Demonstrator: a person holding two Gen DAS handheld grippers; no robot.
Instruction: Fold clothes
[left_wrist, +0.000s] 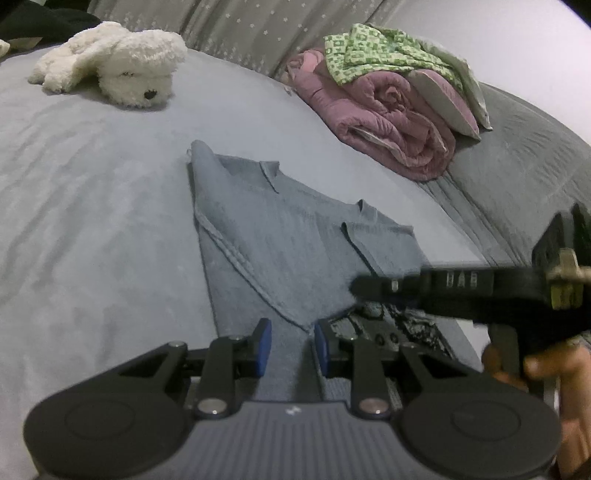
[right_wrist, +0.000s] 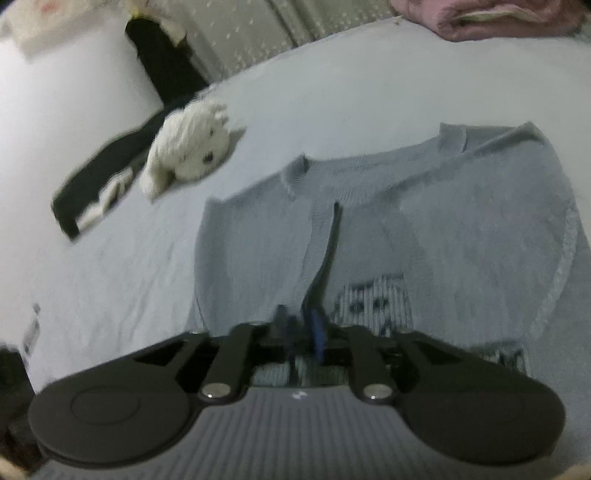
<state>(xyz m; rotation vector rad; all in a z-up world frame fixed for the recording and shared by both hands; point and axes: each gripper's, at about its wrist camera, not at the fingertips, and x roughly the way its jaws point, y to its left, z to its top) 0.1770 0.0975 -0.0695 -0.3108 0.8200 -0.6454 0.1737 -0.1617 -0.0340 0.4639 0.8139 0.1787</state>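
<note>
Grey-blue knit fabric makes up the sweater, which lies spread on the bed with its ribbed collar toward the far side and one side already folded over the body, the stitched edge of that fold running diagonally down toward the near hem. A black-and-white knitted pattern shows on its front near the lower edge.

At the near hem, the left gripper hovers low over the sweater, its blue-padded jaws narrowly apart with a strip of the knit showing between them; whether the pads touch the cloth cannot be told. The right gripper has its jaws closed together on a thin fold of the sweater, which stands up as a dark ridge running away from the fingertips toward the collar. From the left wrist view, that gripper reaches in sideways from the right, with a hand around its handle.

Farther out on the bed, a white plush dog lies on its belly, well apart from the sweater. A rolled pink quilt sits at the far right, with a green patterned cloth draped on top.
</note>
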